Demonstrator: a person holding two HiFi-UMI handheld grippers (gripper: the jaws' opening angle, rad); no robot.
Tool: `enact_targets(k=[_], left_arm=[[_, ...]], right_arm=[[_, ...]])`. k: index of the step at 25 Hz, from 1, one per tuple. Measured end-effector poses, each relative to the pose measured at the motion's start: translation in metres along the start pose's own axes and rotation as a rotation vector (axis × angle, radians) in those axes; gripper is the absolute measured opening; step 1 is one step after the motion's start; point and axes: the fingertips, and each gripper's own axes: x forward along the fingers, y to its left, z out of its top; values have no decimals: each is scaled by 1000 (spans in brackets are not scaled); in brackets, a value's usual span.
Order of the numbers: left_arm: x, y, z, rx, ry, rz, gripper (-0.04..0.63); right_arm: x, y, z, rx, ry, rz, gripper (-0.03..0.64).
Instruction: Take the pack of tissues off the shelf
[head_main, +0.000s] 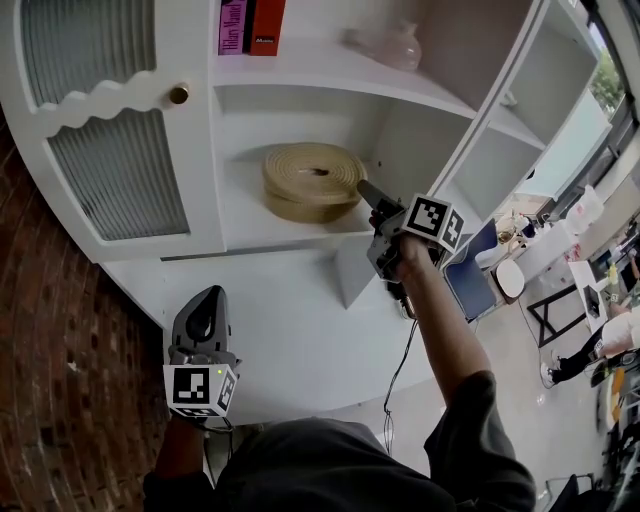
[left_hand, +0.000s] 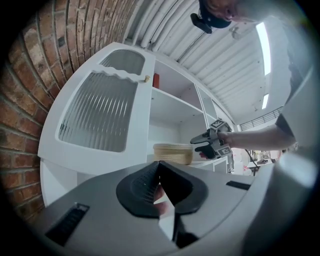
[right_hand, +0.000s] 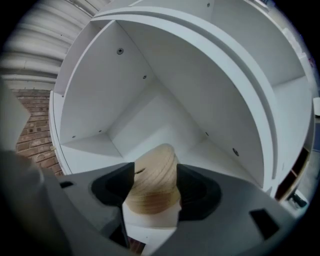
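Right gripper view shows the right gripper (right_hand: 156, 169) with jaws wide apart and the pack of tissues (right_hand: 150, 192), a flat round beige one, dead ahead at 12 o'clock, framed between them but not yet pinched. It lies flat on the middle shelf (head_main: 245, 205); in head view it sits at 9 o'clock, just beside those jaws. The left gripper (head_main: 208, 300), jaws together on nothing, hangs well apart at 7 o'clock

Left tongs (head_main: 208, 298) held low, jaws together, right tongs (head_main: 368, 190) extended forward, jaws apart
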Motion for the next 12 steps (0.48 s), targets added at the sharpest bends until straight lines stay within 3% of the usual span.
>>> enact_targets(k=[12], left_arm=[[-8,13,-6,-1,18,26,5]], right_arm=[[34,-21,5,95,67,-98,264]])
